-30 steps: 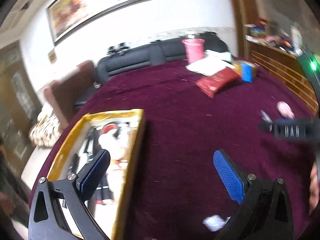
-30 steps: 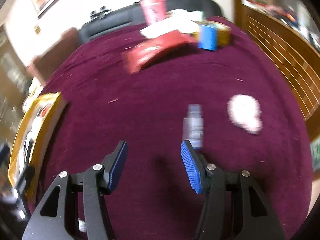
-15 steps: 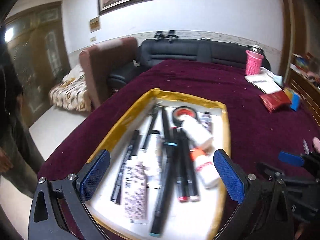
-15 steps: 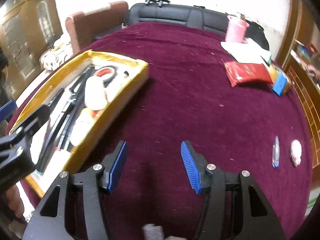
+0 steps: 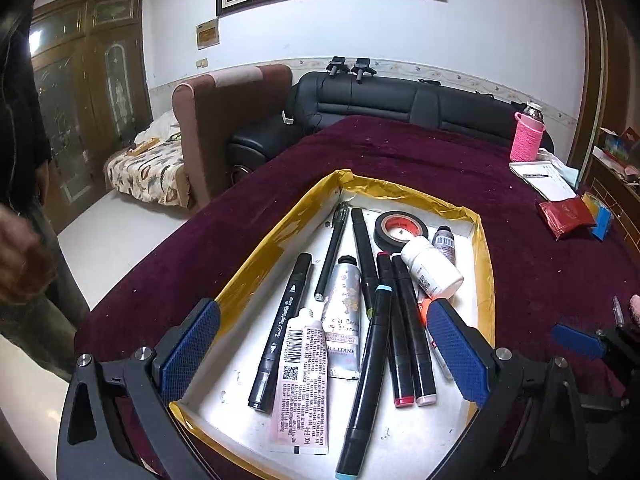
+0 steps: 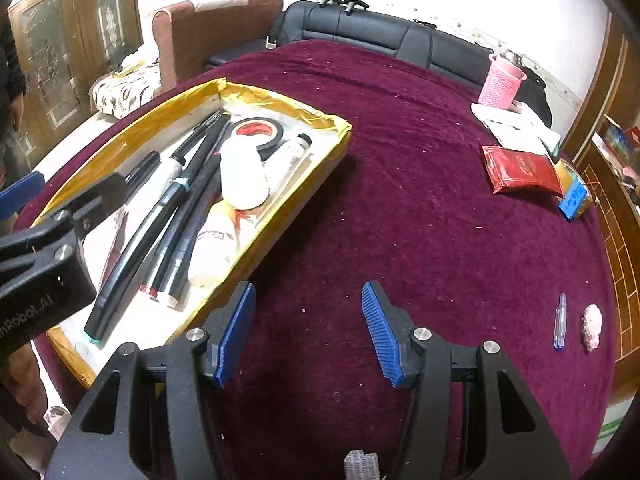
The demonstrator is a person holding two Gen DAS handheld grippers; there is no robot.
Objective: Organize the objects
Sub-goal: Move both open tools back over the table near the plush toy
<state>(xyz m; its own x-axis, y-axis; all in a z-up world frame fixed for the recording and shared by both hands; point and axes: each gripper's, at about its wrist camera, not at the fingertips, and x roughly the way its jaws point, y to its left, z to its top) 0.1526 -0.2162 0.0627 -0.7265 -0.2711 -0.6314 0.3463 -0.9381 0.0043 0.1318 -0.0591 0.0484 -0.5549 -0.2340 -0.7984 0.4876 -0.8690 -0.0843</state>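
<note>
Left wrist view: I've got my left gripper (image 5: 320, 344) over the gold-rimmed tray (image 5: 486, 256), jaws wide and empty. Filling centre frame, the tray carries markers (image 5: 406, 320), two tubes, a white pill bottle (image 5: 432, 268) and a roll of black tape (image 5: 398, 230). Right wrist view: my right gripper (image 6: 308, 332) hangs over bare maroon worktop (image 6: 400, 184), jaws wide, nothing held. A clear vial (image 6: 560, 320) lies loose at lower right of frame, long axis running away from me, beside a pink lump (image 6: 593, 326). Right hand is nearer, I'd say.
</note>
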